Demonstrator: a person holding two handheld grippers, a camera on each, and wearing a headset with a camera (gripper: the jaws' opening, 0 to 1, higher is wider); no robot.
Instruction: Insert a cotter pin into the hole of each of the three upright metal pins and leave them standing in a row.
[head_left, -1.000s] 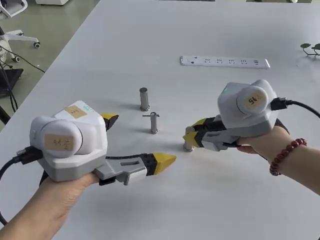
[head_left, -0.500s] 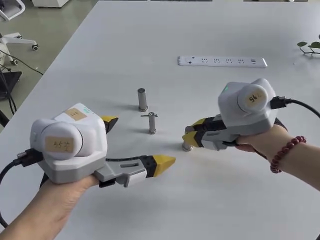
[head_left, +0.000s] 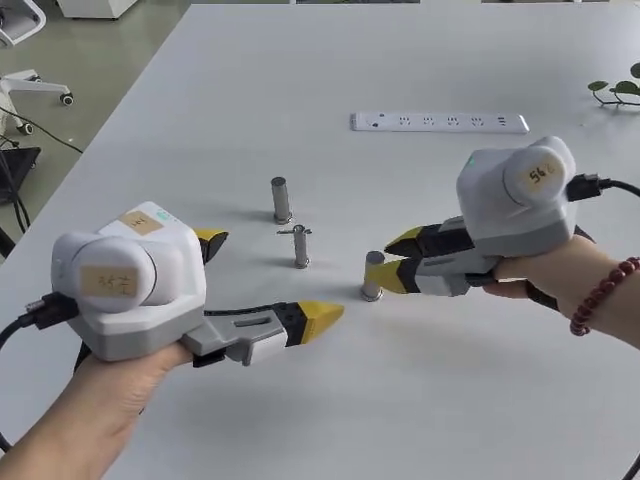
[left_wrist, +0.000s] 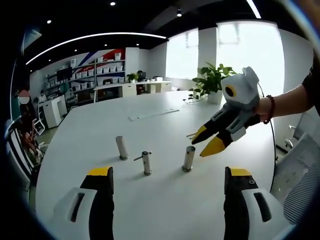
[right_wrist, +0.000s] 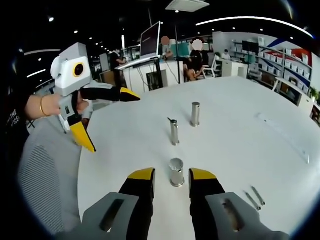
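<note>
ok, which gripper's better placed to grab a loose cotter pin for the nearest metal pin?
Right. Right gripper has open jaws beside the nearest metal pin, and loose cotter pins lie just to its side. Left gripper sits farther back.

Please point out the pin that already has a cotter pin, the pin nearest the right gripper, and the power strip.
pin with cotter pin (head_left: 301, 250): head view, middle of its shaft.
near bare pin (right_wrist: 176, 175): right gripper view, middle of its shaft.
power strip (head_left: 440, 122): head view, centre of its top face.
</note>
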